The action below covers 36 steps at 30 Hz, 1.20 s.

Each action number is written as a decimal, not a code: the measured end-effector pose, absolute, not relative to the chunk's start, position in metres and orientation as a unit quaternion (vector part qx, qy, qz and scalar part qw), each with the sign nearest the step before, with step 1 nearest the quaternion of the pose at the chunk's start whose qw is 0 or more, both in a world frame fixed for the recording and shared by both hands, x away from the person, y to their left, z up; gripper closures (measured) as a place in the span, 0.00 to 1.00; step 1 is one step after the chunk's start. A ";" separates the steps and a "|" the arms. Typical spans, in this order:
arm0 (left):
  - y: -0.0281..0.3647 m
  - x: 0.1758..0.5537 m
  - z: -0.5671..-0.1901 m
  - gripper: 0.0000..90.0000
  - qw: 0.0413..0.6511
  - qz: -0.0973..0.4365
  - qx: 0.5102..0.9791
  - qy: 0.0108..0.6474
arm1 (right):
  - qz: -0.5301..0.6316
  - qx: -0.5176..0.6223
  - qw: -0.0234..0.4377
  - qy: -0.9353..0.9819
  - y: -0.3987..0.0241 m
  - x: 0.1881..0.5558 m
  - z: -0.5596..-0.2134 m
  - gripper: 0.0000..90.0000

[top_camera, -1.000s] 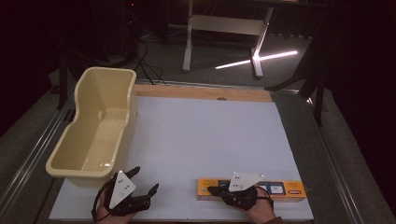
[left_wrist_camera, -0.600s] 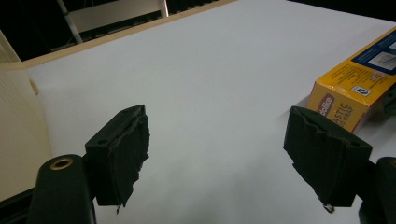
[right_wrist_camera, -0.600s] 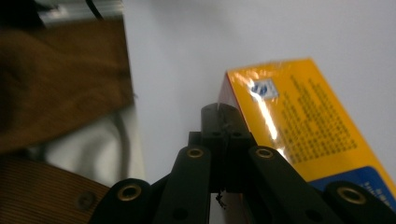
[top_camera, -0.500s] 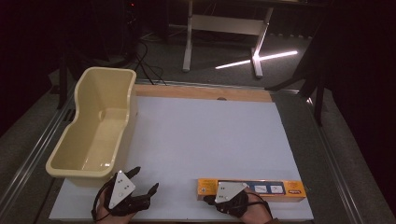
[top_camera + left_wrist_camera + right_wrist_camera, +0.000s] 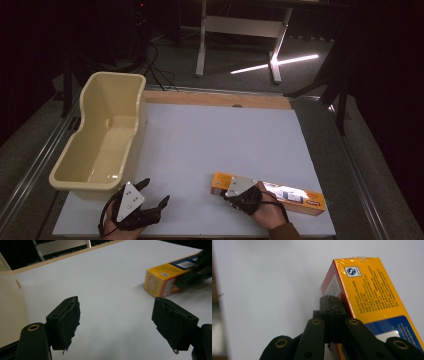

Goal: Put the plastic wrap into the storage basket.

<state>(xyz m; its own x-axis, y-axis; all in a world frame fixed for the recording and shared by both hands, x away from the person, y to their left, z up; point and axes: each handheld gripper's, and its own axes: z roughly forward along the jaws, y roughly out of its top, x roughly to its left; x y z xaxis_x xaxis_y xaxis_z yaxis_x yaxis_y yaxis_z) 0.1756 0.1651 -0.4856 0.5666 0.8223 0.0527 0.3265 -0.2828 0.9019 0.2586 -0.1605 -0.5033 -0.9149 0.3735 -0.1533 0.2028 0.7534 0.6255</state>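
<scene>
- Nearest to us in the high view, our two hands come in from the bottom edge, and most of each arm is cut off there.
- Our left hand (image 5: 112,227) sits low at the front left of the table (image 5: 225,135). It holds the left gripper (image 5: 152,193), which points up and to the right.
- The left gripper's fingers (image 5: 66,320) are spread wide apart. Nothing is between them; in the left gripper view we see just bare white table in the gap.
- The worn black pads on those fingers look torn at the edges.
- Our right hand (image 5: 270,212) is at the front, right of the middle, with a bit of brown sleeve (image 5: 284,232) showing. It holds the right gripper (image 5: 225,192), which points left.
- In the right gripper view its fingers (image 5: 331,312) are pressed together with no gap. They hold nothing. They lie right along the red side of the box (image 5: 372,300), at its left.
- We cannot tell if they touch the box or are only just beside it.
- The box (image 5: 295,196) is long and orange and lies flat near the front right of the table. Our hand and gripper cover part of its left half in the high view.
- The small writing on the box is too tiny to read.
- Farther back on the left sits a big pale yellow tub (image 5: 85,170), with its front rim just beside the left gripper.
- Beyond the table the room is dark. We can make out metal table legs (image 5: 202,45) and a bright strip of light (image 5: 275,62) on the floor.
</scene>
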 end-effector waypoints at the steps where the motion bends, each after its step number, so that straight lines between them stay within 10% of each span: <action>1: 0.165 0.176 -0.485 0.25 0.464 0.267 0.754 0.382 | 0.313 0.162 0.137 0.926 -0.160 0.264 -0.503 1.00; 18: 0.169 0.176 -0.485 0.25 0.473 0.257 0.748 0.388 | 0.270 0.283 0.199 0.899 -0.169 0.352 -0.501 1.00; 36: 0.168 0.178 -0.487 0.25 0.472 0.253 0.749 0.391 | 0.291 0.252 0.141 0.912 -0.231 0.352 -0.450 0.45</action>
<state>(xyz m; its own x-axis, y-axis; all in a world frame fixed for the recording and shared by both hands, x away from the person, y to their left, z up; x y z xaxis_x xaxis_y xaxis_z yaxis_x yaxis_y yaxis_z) 0.1776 0.1683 -0.4869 0.5667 0.8238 0.0104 0.3466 -0.2499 0.9041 0.3522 -0.2307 -0.4504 -0.8332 0.5417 -0.1108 0.3774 0.7036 0.6021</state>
